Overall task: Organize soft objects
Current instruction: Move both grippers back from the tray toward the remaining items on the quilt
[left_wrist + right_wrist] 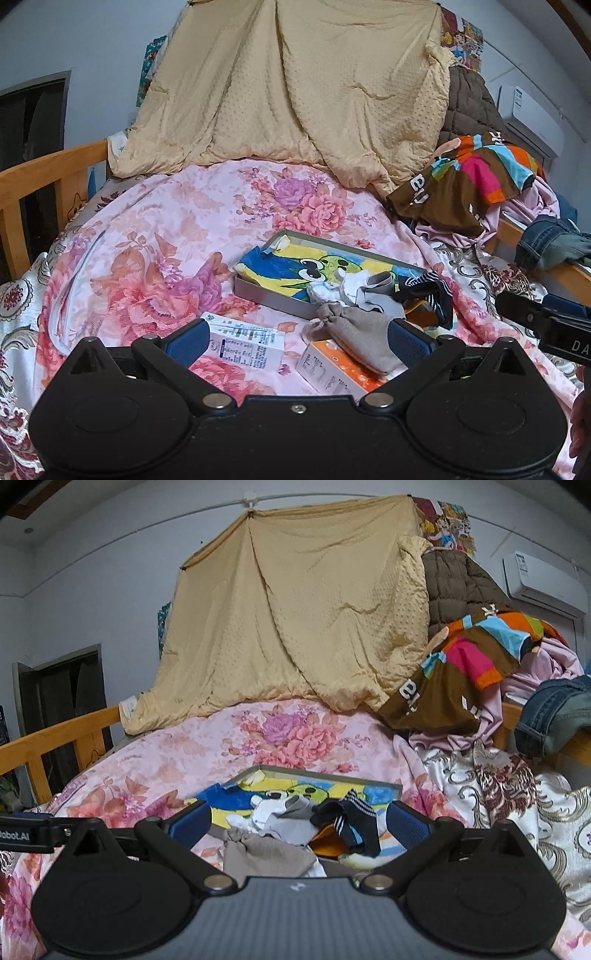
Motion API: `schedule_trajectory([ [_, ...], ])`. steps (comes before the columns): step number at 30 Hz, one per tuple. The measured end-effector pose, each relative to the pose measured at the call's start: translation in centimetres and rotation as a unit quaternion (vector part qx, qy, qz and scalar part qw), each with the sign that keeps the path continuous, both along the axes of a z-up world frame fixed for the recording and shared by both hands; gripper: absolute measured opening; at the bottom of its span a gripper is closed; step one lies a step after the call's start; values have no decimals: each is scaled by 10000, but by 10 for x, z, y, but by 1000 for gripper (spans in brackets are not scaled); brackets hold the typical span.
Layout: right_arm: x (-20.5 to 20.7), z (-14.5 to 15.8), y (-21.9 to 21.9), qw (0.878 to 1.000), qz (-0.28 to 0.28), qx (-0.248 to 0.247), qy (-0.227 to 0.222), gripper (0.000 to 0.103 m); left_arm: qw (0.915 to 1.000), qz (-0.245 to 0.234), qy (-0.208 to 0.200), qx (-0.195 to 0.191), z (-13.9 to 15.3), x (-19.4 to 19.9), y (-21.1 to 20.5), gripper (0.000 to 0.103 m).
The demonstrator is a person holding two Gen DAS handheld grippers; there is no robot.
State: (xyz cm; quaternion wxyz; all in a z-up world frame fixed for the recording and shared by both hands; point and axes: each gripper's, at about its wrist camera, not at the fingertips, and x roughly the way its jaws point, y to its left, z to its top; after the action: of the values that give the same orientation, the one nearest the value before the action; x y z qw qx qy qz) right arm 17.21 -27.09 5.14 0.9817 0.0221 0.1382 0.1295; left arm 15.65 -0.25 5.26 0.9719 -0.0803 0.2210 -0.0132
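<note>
Socks [295, 819] are heaped at the near end of a shallow tray [258, 291] near the bed's [155, 229] foot, one grey piece spilled outside. Both the left gripper [295, 341] and right gripper [299, 823] are held wide, empty. Tangled fabric could be dragged out together.

Grey wall [92, 590], wooden bed rail [55, 734].

Socks [373, 291] lie in the tray [266, 291] on the bed [147, 240], two cartons [245, 343] just before the tray.
</note>
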Motion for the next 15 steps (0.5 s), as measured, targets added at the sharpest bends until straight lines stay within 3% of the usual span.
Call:
schedule_trajectory([
  [10, -20, -11, 23, 9986, 16, -392, 350, 103, 9995, -286, -28, 163, -22, -22, 13, 102],
  [15, -38, -18, 38, 9971, 145, -686, 303, 103, 9993, -349, 97, 24, -38, -30, 22, 102],
])
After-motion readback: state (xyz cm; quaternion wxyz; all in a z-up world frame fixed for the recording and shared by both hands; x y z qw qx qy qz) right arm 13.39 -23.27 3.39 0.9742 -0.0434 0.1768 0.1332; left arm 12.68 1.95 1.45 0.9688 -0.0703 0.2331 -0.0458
